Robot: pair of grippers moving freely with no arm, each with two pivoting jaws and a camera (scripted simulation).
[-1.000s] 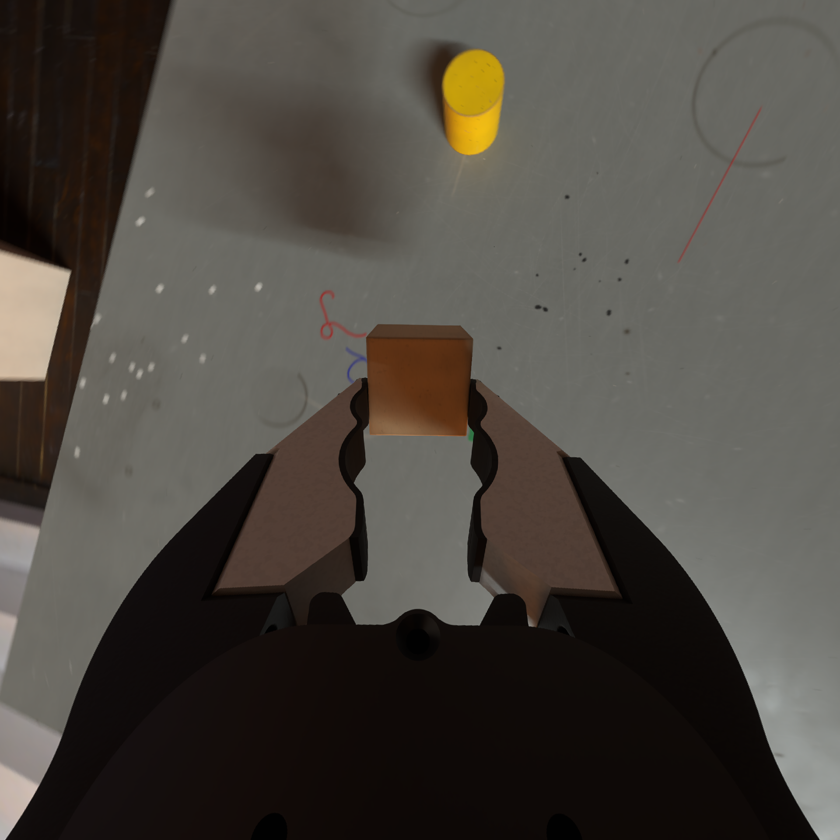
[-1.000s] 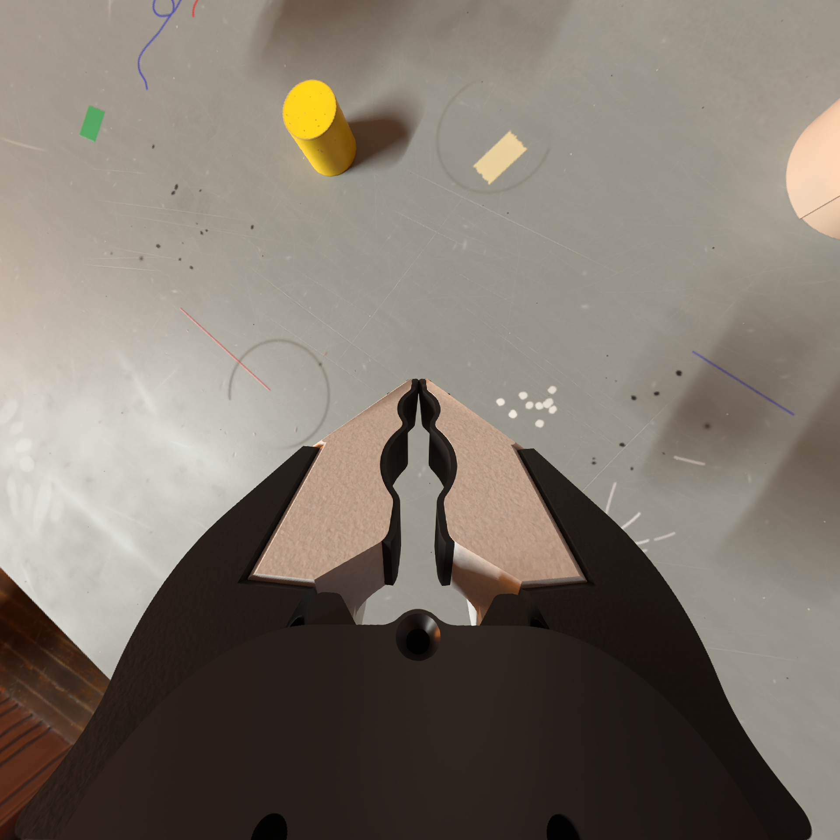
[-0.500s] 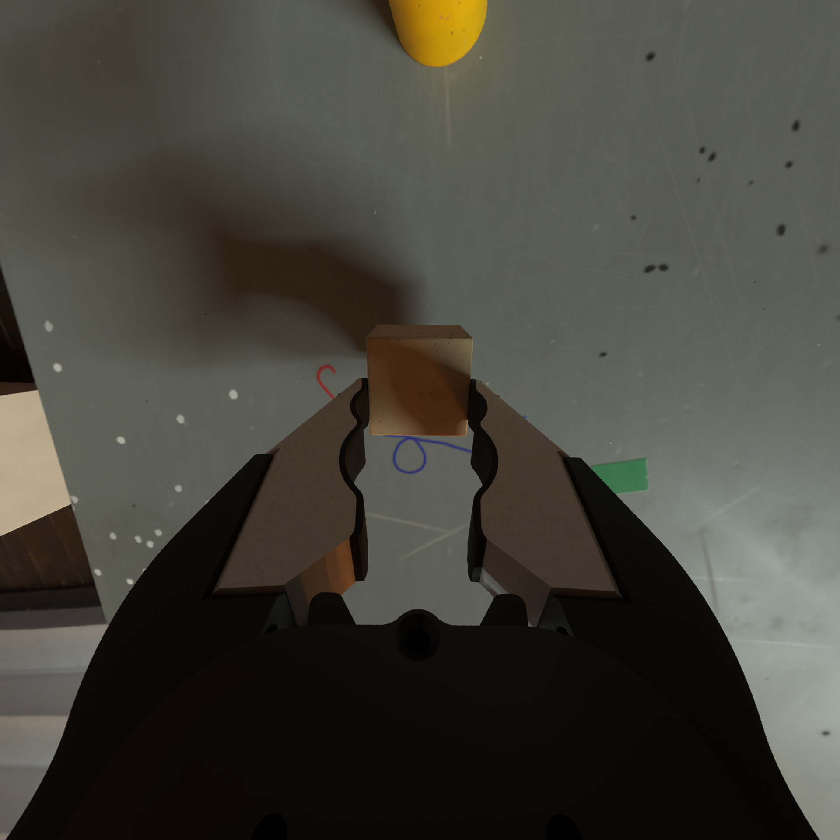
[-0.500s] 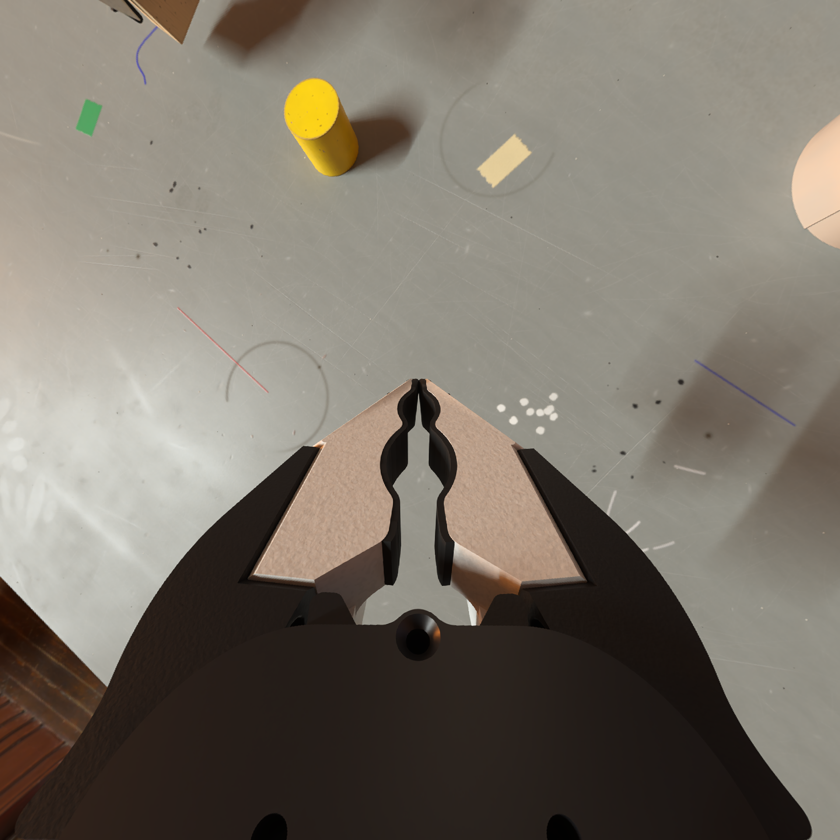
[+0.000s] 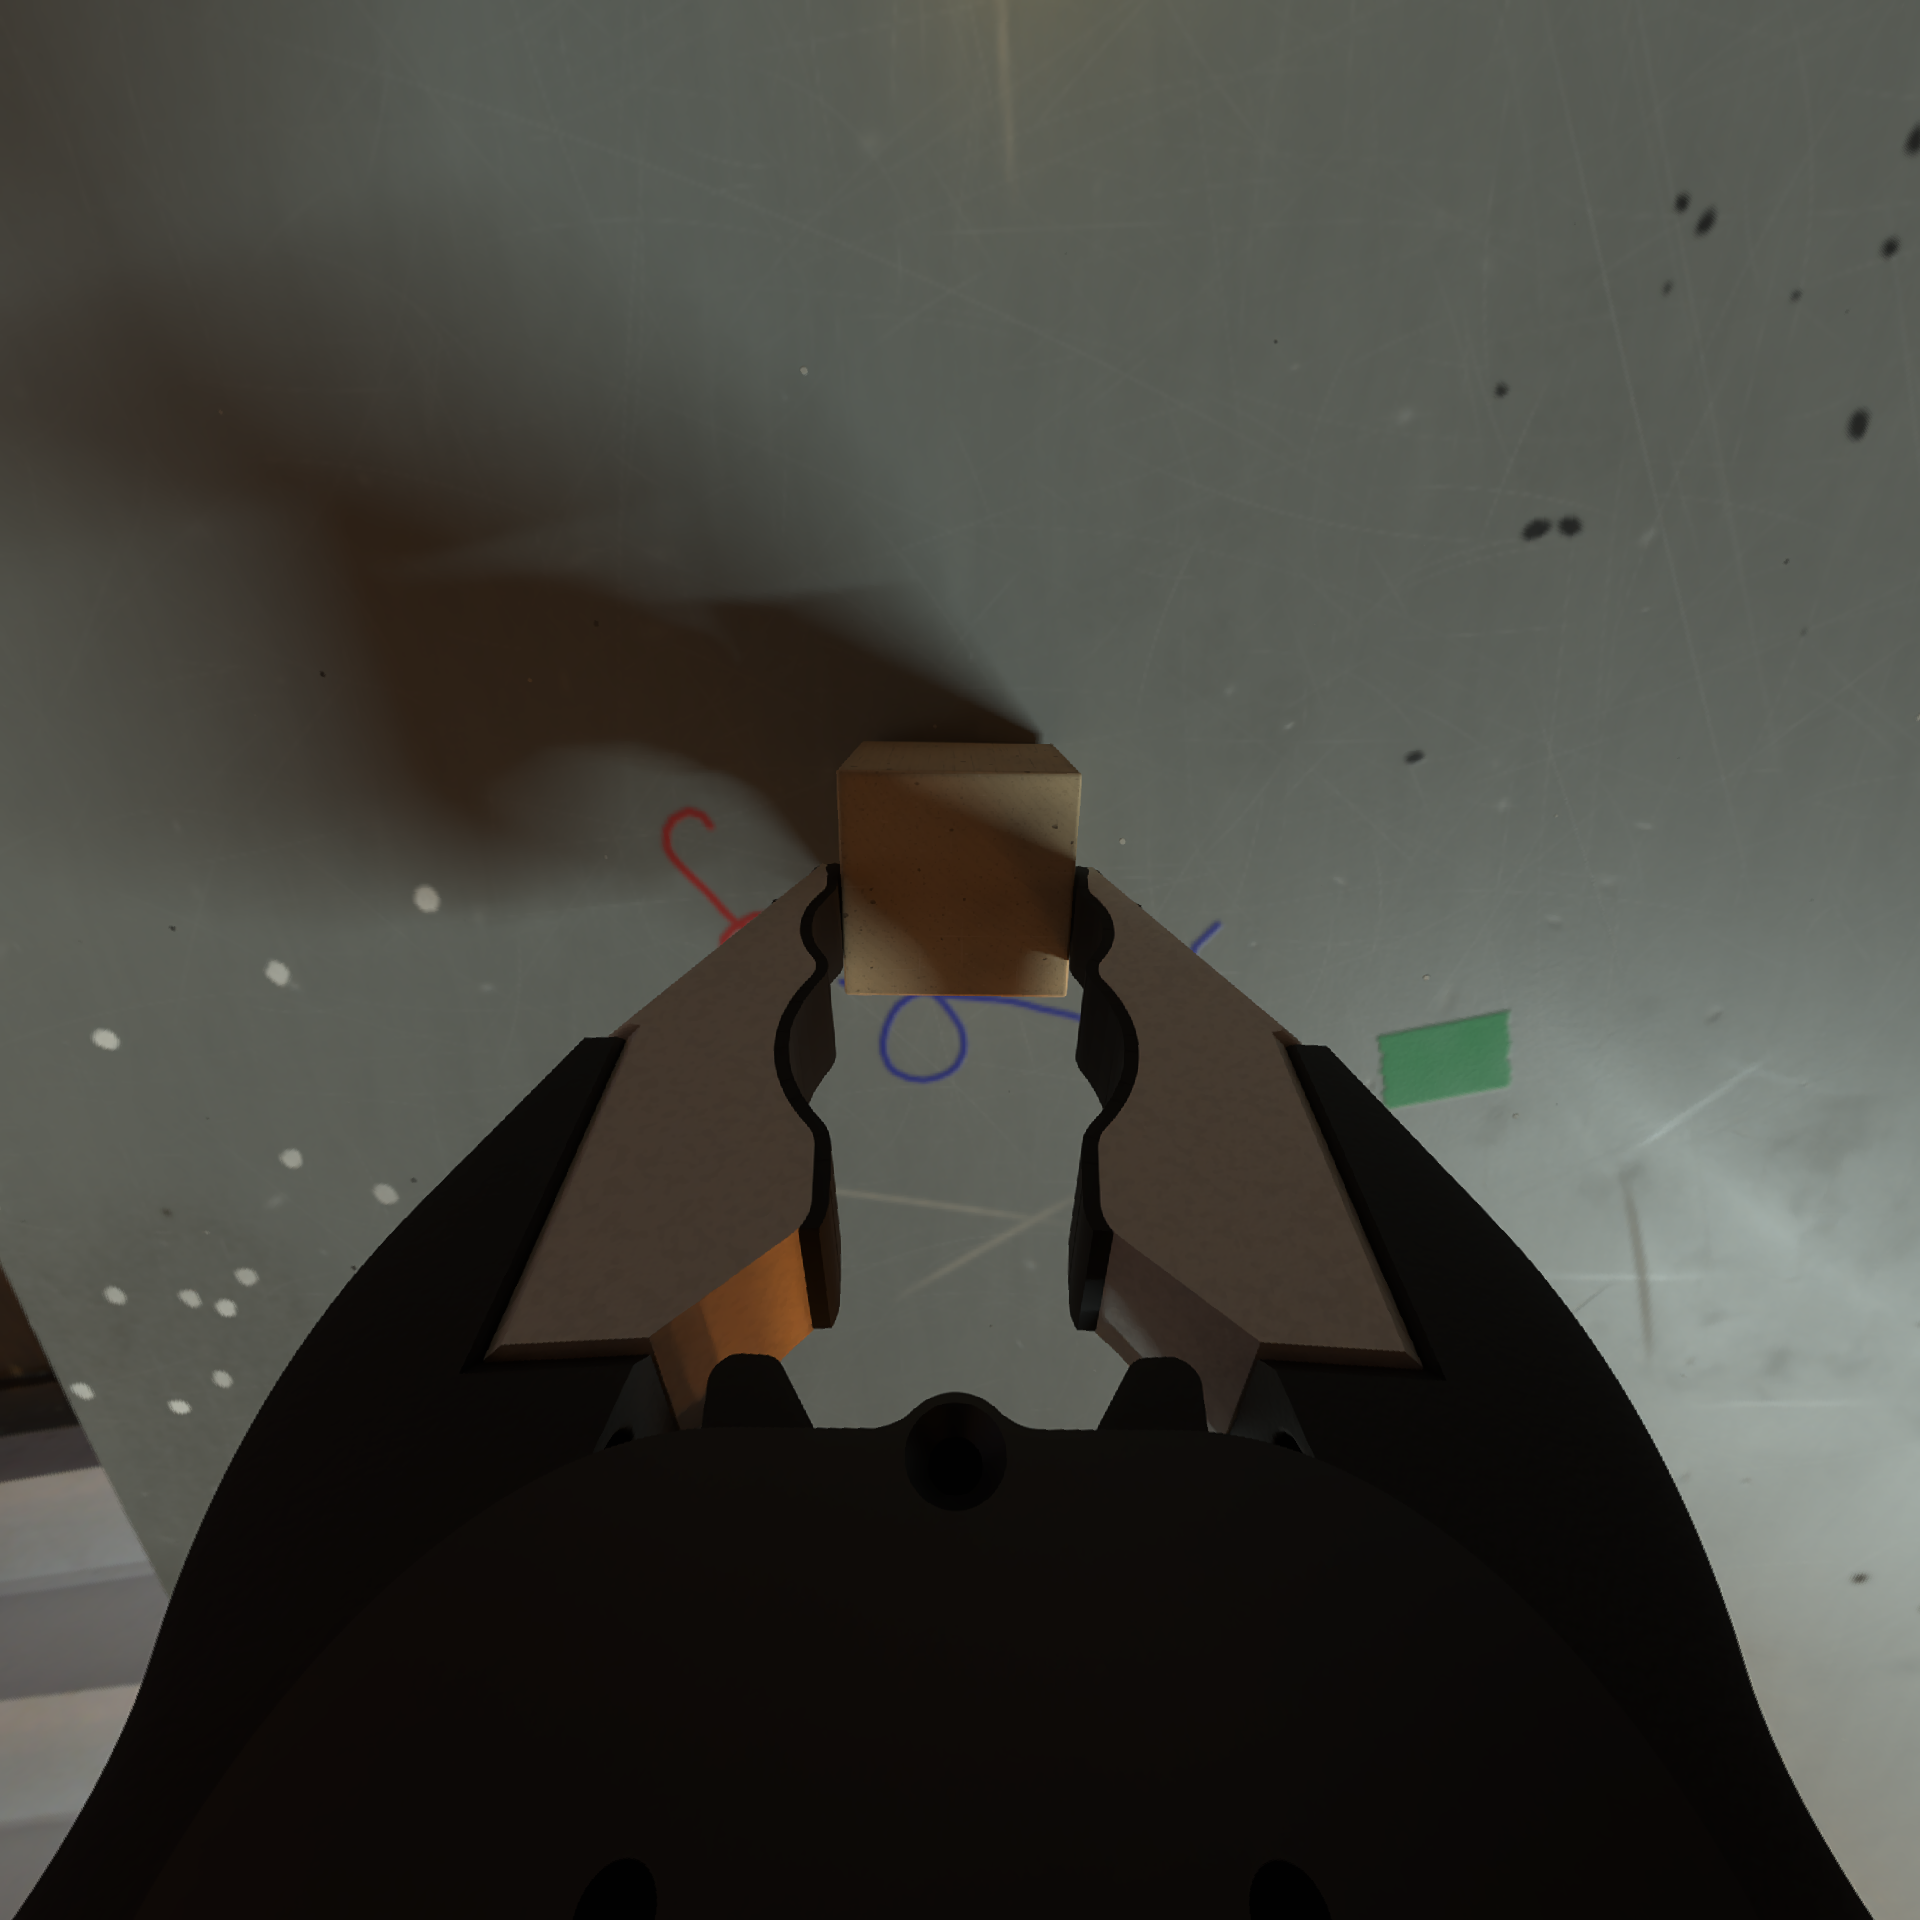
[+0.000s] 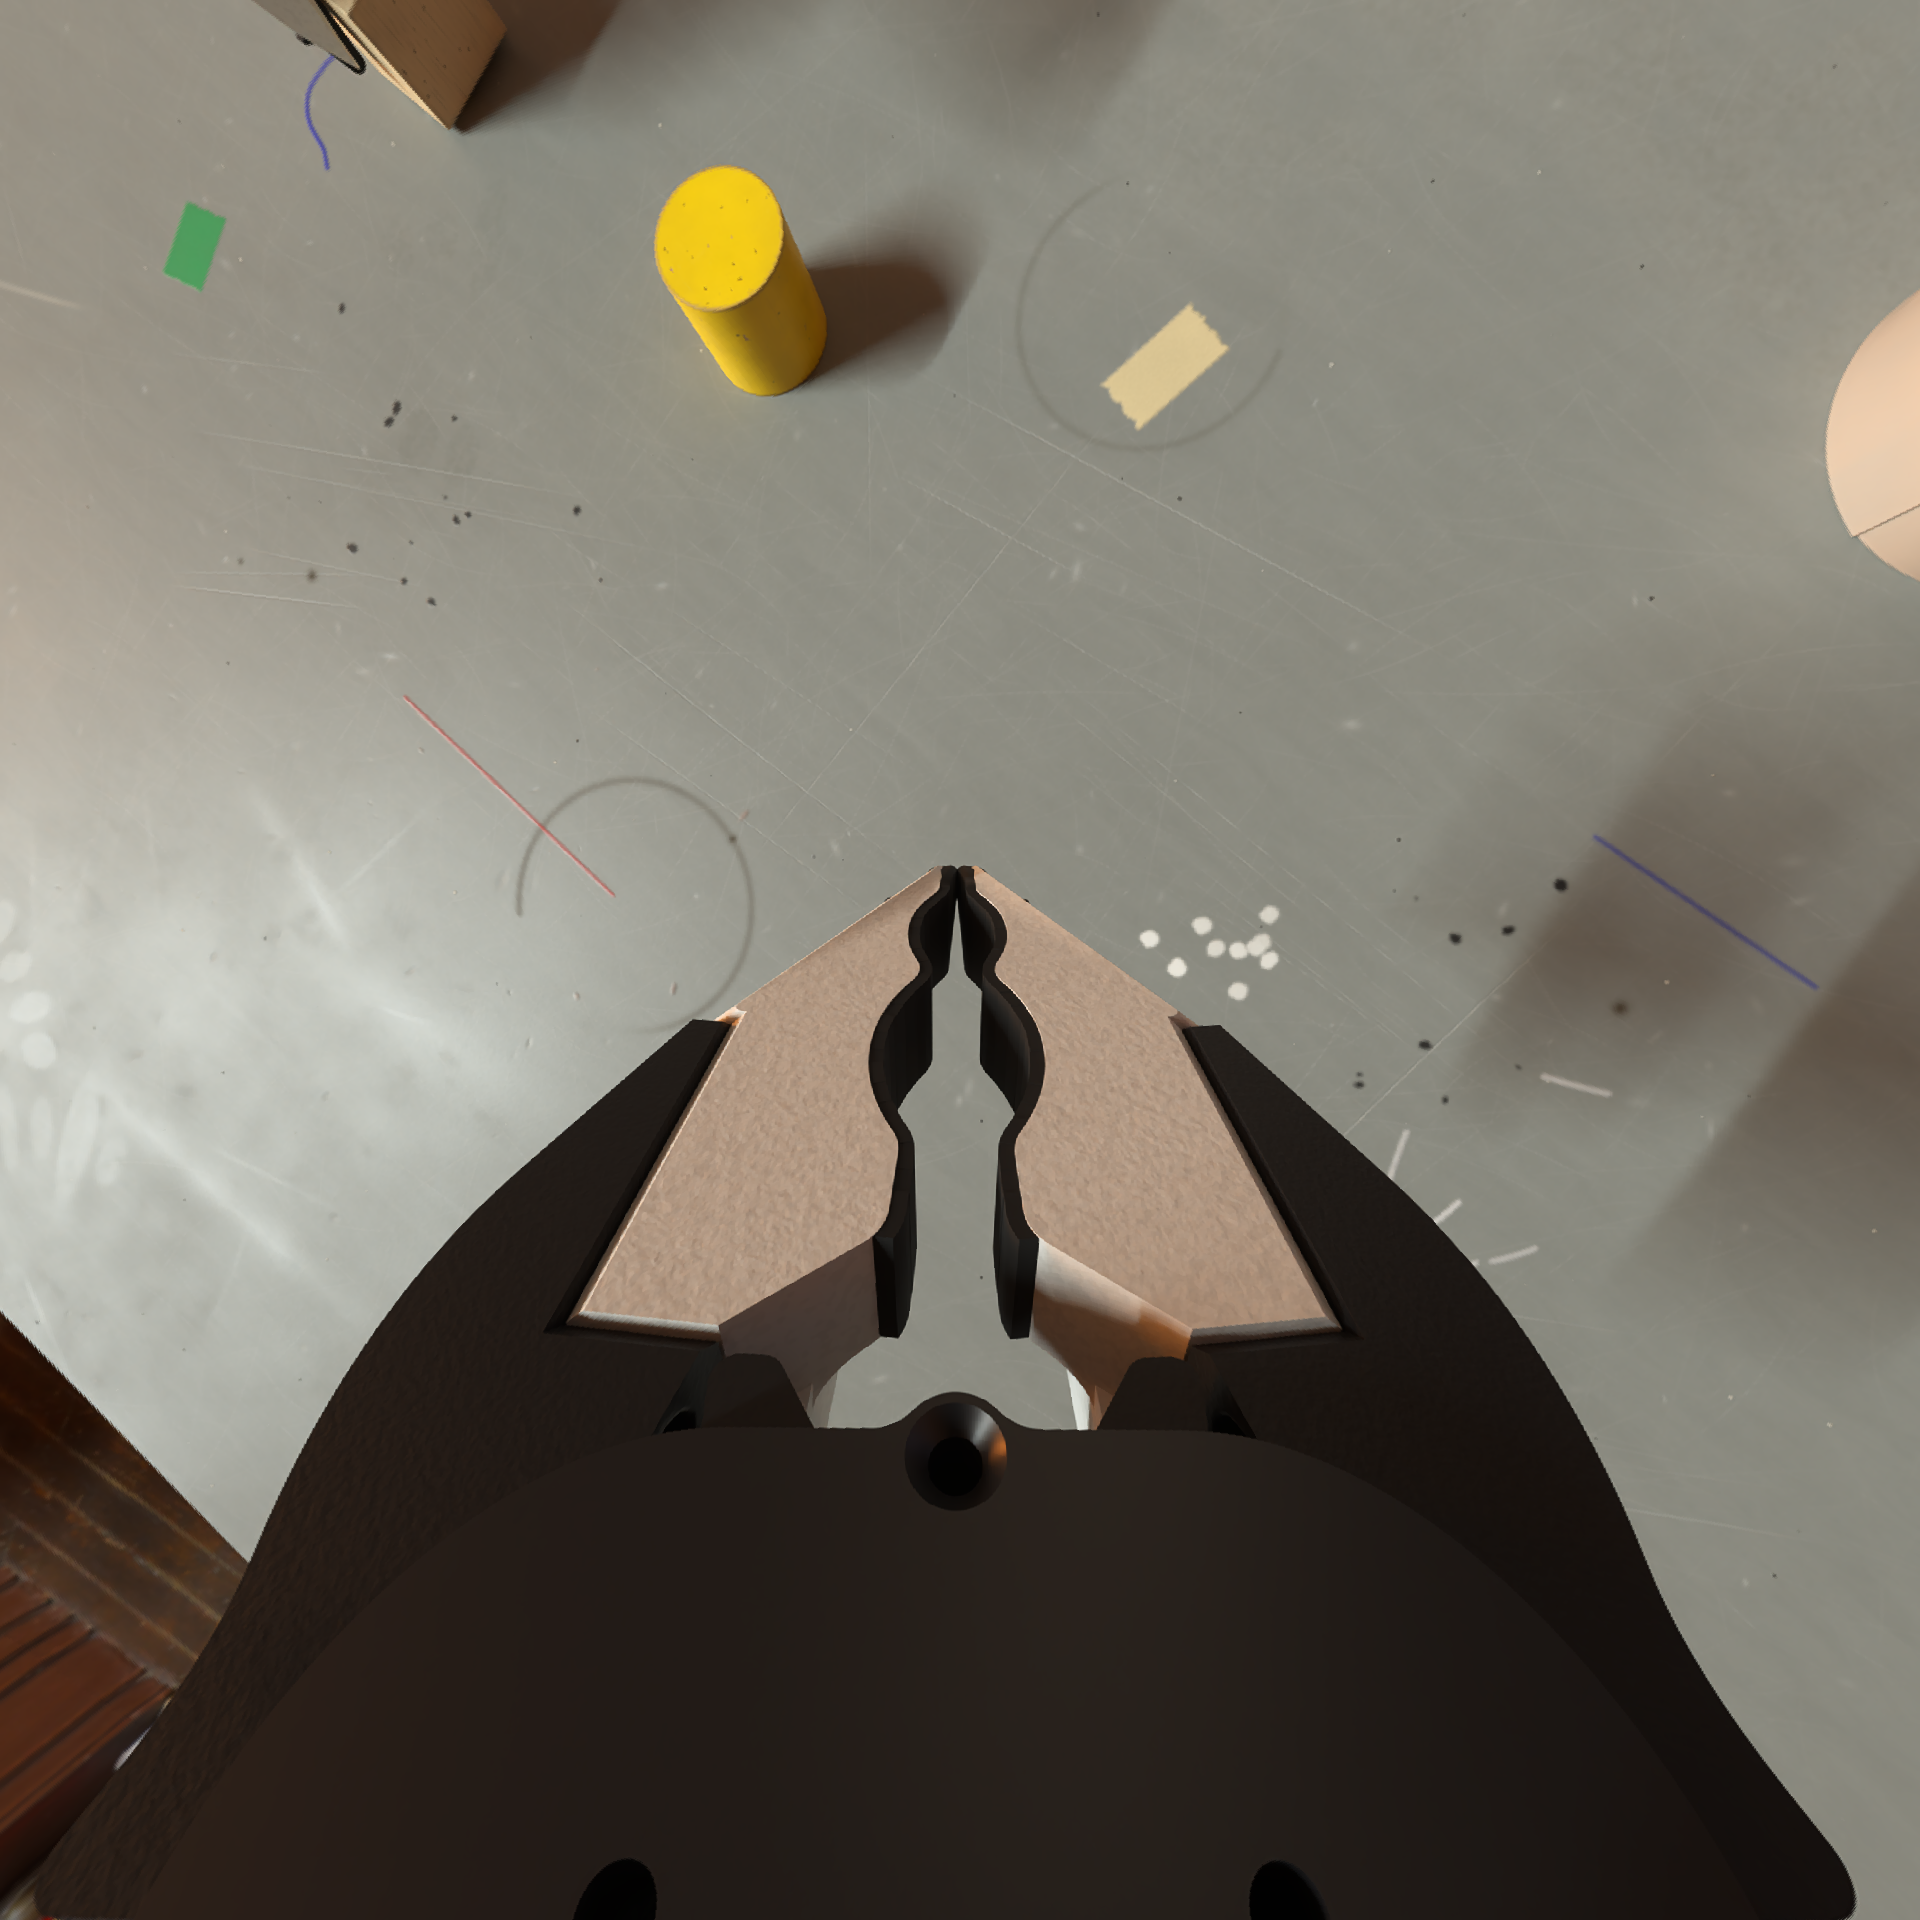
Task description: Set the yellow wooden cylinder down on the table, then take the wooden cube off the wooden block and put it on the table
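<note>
My left gripper (image 5: 956, 883) is shut on the wooden cube (image 5: 956, 873), a light tan block held between the fingertips close above the grey table (image 5: 1351, 520). The cube (image 6: 426, 52) also shows at the top left edge of the right wrist view, with part of the left gripper on it. The yellow wooden cylinder (image 6: 743, 281) stands upright on the table (image 6: 935, 623), ahead and left of my right gripper (image 6: 956, 873), which is shut and empty above the table. The wooden block is not in view.
A green tape piece (image 5: 1444, 1055) lies right of the left gripper and shows again in the right wrist view (image 6: 194, 245). A beige tape piece (image 6: 1164, 364) lies right of the cylinder. A pale rounded object (image 6: 1881, 447) sits at the right edge. The table edge (image 6: 104, 1351) runs at lower left.
My left gripper has come down closer to the table with the cube; the cylinder has left its view. In the right wrist view the cube has come further into the top left corner.
</note>
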